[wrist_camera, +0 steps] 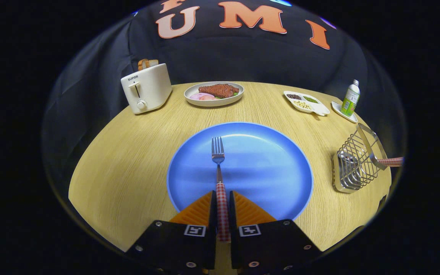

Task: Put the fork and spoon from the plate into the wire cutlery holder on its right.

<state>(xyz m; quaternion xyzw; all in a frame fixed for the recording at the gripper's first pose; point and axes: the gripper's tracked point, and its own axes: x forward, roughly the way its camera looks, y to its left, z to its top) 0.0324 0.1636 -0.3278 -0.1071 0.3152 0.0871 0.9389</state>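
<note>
The fork [218,164] lies on the blue plate [269,168], its checked handle clamped between the closed jaws of the gripper [222,198]. Held so far back, it could pivot or slip. The wire holder [355,164], right of the plate on the tabletop [128,160], already holds a checked handle that the tines could catch.

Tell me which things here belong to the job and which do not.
Job: fork gripped between the fingers; blue plate; wire cutlery holder, a checked handle already in it.
Not: toaster, food plate, divided dish, bottle.
</note>
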